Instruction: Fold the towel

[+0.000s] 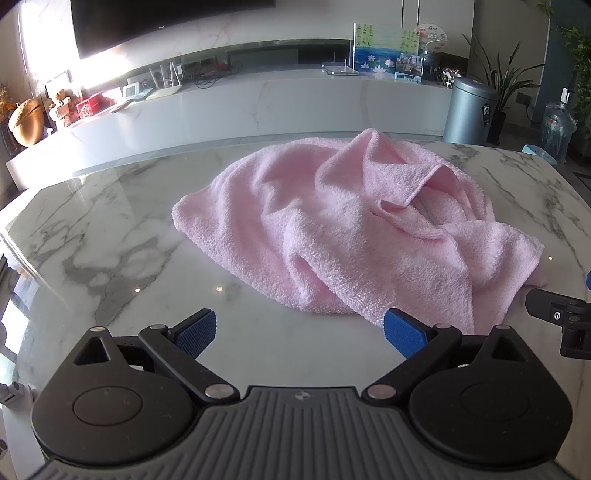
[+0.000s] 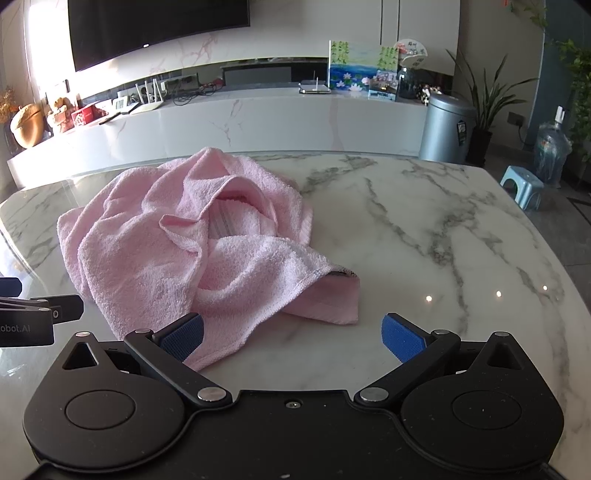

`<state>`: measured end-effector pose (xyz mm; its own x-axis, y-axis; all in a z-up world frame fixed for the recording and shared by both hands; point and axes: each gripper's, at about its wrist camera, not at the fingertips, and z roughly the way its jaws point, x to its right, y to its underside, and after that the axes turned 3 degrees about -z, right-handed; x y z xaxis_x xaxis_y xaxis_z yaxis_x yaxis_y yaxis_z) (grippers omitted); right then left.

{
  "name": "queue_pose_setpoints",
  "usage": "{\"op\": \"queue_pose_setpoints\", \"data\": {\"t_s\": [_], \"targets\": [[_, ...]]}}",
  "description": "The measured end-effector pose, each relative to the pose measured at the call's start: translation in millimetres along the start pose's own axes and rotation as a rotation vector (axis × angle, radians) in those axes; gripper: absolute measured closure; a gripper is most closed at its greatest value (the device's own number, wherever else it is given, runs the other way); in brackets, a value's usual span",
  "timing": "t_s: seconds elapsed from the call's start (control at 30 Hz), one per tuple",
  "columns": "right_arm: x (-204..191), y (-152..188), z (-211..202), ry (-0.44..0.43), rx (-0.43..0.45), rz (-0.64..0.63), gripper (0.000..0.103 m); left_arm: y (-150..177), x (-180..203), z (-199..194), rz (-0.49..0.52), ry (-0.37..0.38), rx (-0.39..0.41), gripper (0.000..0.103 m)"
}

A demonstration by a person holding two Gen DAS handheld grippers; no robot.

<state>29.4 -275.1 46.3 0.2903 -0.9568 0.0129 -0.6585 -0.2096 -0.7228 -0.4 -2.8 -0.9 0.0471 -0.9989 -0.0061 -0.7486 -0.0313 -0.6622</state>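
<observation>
Left gripper (image 1: 300, 332): jaws spread wide, nothing between them, blue pads over bare marble at the near edge of the worktop (image 1: 110, 236); its right pad sits just at the near hem of the towel, contact not determinable. Right gripper (image 2: 293, 334): jaws likewise wide apart and empty; its left pad overlaps the towel's nearest fold in view, its right pad stands over bare marble. Each gripper shows at the edge of the other's view, so the two are side by side, near one another. Pink towel (image 1: 343, 229) (image 2: 192, 243): lying crumpled on the worktop just beyond both grippers, unfolded, bunched into loose ridges with one flap turned over to form a pocket near its middle; a hemmed corner lies flat toward the right gripper. In the left wrist view it sits ahead and to the right; in the right wrist view, ahead and to the left, placing it between the two lines of sight. The marble to the right of the towel carries nothing visible. Beyond the worktop: a long white marble-patterned cabinet (image 2: 258, 122) bearing small items, a grey cylindrical bin (image 2: 445, 127) at its right end, a light blue stool (image 2: 522, 186) on the floor, potted plants, and a dark wall screen (image 2: 147, 26) above.
</observation>
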Motion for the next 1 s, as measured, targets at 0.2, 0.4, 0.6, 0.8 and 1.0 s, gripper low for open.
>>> {"op": "queue_pose_setpoints", "data": {"t_s": [0.2, 0.4, 0.6, 0.8, 1.0], "targets": [[-0.1, 0.6, 0.3, 0.0, -0.003, -0.003, 0.001, 0.2, -0.4, 0.2, 0.0, -0.002, -0.001, 0.004], [-0.4, 0.6, 0.9, -0.003, -0.006, -0.004, 0.001, -0.1, -1.3, 1.3, -0.002, -0.002, -0.005, 0.004], [-0.9, 0.8, 1.1, -0.003, -0.009, -0.005, 0.001, 0.0, -1.2, 1.8, -0.002, -0.001, -0.006, 0.004], [-0.8, 0.6, 1.9, -0.003, -0.012, -0.003, 0.001, -0.5, -1.6, 2.8, 0.0, -0.001, -0.012, 0.004], [-0.9, 1.3, 3.3, -0.003, -0.017, -0.001, 0.001, -0.9, -1.3, 3.7, 0.003, 0.001, -0.016, 0.005]]}}
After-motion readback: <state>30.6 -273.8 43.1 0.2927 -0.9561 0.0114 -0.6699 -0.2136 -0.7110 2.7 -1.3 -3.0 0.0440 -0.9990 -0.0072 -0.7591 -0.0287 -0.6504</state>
